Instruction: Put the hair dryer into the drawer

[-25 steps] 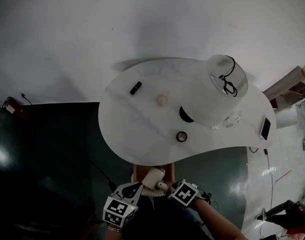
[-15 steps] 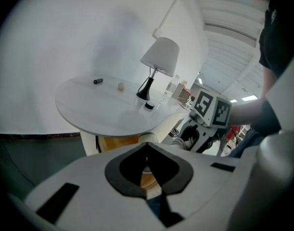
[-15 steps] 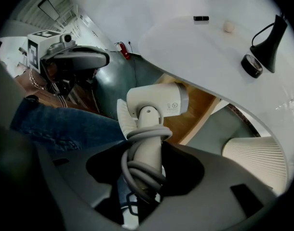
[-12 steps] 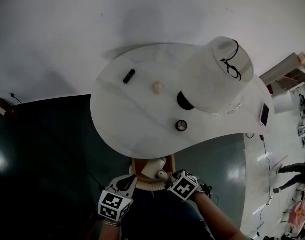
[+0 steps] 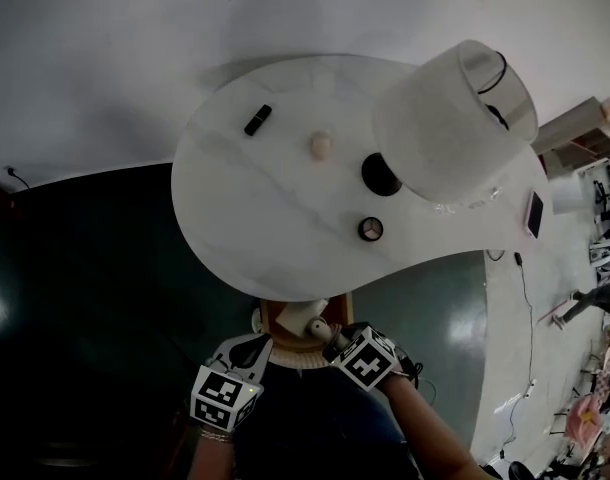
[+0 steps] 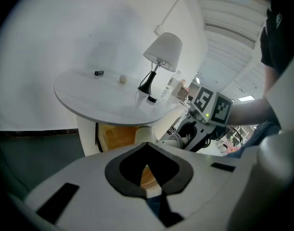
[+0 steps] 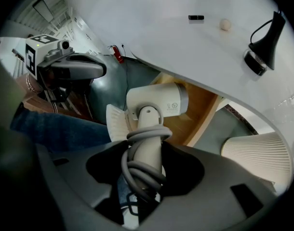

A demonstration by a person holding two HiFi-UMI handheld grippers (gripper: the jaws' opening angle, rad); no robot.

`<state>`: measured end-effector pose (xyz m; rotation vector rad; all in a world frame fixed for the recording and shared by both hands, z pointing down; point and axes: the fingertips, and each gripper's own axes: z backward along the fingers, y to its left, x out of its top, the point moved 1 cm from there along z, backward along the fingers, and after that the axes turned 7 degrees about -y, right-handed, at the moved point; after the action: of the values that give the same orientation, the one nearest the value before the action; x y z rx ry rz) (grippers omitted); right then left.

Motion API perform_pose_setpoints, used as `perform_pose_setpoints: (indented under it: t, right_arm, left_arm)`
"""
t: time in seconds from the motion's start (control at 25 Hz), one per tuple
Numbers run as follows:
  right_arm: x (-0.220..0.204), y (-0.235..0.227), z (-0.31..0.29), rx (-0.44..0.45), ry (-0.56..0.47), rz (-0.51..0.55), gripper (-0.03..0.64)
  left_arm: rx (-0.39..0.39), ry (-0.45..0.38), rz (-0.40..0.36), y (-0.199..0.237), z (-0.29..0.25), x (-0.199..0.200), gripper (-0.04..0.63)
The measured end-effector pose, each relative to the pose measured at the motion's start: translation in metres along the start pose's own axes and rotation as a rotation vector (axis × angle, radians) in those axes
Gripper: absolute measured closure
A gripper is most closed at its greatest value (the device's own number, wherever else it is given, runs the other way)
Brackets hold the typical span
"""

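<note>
A white hair dryer (image 7: 154, 105) with a grey cord wound round its handle is held by my right gripper (image 7: 147, 150), which is shut on the handle. Its barrel hangs over the open wooden drawer (image 7: 197, 114) under the round white table (image 5: 275, 208). In the head view the hair dryer (image 5: 307, 320) sits at the drawer's (image 5: 280, 340) front, with my right gripper (image 5: 340, 343) just behind it. My left gripper (image 5: 247, 353) is to the left of the drawer. In its own view my left gripper (image 6: 148, 146) is shut with nothing in it.
On the table stand a white-shaded lamp (image 5: 455, 108) with a black base (image 5: 381, 174), a small black object (image 5: 257, 119), a beige ball (image 5: 321, 145), a round jar (image 5: 370, 229) and a phone (image 5: 534, 214). A ribbed white pedestal (image 7: 255, 153) stands right of the drawer.
The head view has shifted, so the table sits a little lower in the frame. The hair dryer stays in my right gripper at the drawer's front. Both grippers keep their places beside it.
</note>
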<state>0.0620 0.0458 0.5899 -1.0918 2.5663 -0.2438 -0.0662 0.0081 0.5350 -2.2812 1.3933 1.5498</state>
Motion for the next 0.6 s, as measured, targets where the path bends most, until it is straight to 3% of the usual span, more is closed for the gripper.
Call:
perform_pose_setpoints:
  t: [0.6]
  right_arm:
    - [0.013,-0.010,-0.031,-0.037,-0.049,-0.026,0.385]
  left_arm:
    - [-0.007,0.024,0.008,0.008,-0.010,-0.018,0.580]
